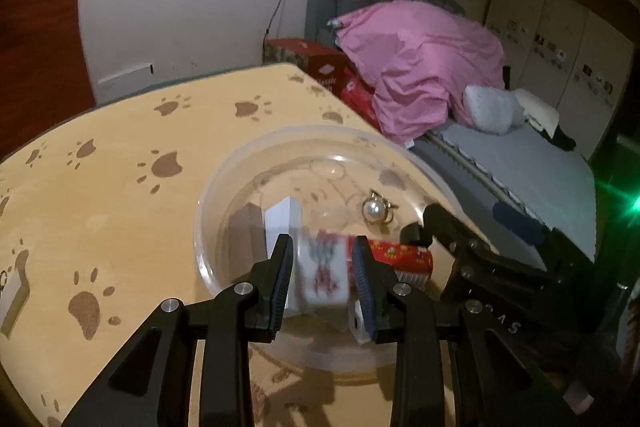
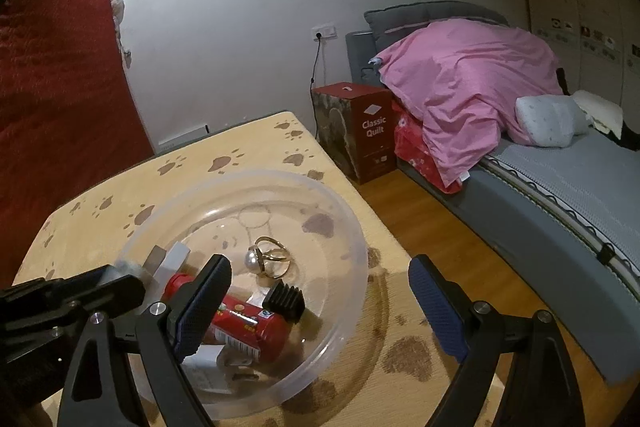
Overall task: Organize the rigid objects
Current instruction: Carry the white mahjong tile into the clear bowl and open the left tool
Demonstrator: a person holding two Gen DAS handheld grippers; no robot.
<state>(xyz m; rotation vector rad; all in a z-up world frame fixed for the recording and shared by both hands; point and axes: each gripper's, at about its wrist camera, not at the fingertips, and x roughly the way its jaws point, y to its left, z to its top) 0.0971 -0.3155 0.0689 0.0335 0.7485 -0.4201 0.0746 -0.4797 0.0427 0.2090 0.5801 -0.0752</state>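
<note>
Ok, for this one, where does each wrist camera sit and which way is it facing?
Left wrist: on the left gripper, angled down at the clear bowl on the paw-print table; its own fingers frame a blurred white tile.
Right wrist: on the right gripper, open, angled down at the same bowl; its fingers show.
Shared: bowl, pearl ring, red tube, pink bedding; each sees the other gripper.

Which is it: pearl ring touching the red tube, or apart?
Apart. Right wrist view shows bare bowl floor between pearl ring and red tube.

Tan paw-printed table (image 1: 120,131), red tube (image 2: 244,327), white tile (image 1: 322,269) with perhaps red-grey markings.
</note>
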